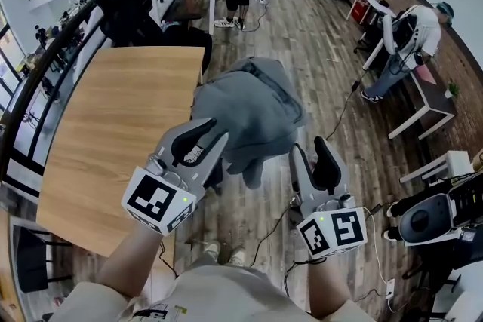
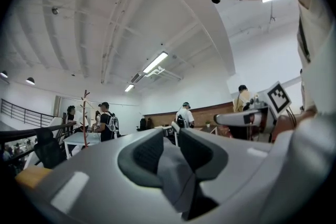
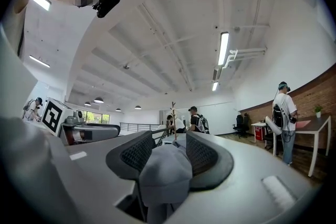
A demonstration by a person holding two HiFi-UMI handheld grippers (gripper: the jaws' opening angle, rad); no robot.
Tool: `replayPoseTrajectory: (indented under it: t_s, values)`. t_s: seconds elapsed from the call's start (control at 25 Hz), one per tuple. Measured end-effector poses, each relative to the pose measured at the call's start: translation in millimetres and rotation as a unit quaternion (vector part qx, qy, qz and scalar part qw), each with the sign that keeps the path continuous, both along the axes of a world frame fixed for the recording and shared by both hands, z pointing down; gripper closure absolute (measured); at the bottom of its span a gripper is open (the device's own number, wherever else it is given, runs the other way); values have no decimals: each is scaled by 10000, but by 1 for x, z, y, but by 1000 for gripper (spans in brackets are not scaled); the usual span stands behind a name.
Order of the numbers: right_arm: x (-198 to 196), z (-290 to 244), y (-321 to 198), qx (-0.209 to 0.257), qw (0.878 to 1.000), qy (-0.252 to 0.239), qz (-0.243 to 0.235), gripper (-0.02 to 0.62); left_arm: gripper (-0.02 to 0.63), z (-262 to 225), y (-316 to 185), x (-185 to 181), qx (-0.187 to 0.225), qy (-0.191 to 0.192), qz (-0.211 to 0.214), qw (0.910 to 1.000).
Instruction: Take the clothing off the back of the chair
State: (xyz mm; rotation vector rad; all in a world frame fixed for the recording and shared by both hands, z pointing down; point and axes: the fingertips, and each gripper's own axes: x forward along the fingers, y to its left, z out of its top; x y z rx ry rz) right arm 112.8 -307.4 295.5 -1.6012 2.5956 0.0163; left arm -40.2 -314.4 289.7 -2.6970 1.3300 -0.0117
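The left gripper's (image 2: 170, 140) 2 pads stand slightly apart, with a fold of the grey sweatshirt (image 1: 253, 105) lying loosely in the gap between them rather than pinched. The right gripper's (image 3: 168, 145) 2 pads are likewise parted, and a rounded lump of the same cloth fills the space between them. Both grippers point level into the lower edge of the sweatshirt. It sits heaped and draped over a support hidden beneath it, just beside the right edge of the wooden table (image 1: 113, 139), above the plank floor (image 1: 317, 41).

Wood-plank floor (image 1: 302, 34) with a black cable (image 1: 341, 111), light wooden table (image 1: 113, 132) beside
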Motion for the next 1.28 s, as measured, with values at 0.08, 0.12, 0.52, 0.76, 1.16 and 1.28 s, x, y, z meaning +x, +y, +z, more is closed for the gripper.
replayPoseTrajectory:
  t_s: [0.08, 0.12, 0.52, 0.76, 1.16, 1.28]
  values:
    - [3, 0, -13, -5, 10000, 31, -62, 357, 491, 0, -11, -1, 32, -154, -70, 9999]
    - [3, 1, -20, -9, 9999, 57, -103, 322, 479, 0, -16, -3, 35, -209, -96, 9997]
    - [-11, 40, -94, -478, 9971, -131, -569, 156, 374, 31, -72, -20, -294, -221, -233, 9991]
    - [-22, 82, -129, -972, 9918, -102, -819, 120, 341, 66, -101, -23, -746, -224, -209, 9967]
    - [-48, 136, -161, -1530, 9723, -241, -1753, 9, 333, 108, -127, -15, -1442, -205, 68, 9893]
    - [-51, 144, -166, -1682, 9648, -478, -1962, 9, 330, 114, -133, -14, -1539, -12, 108, 9880]
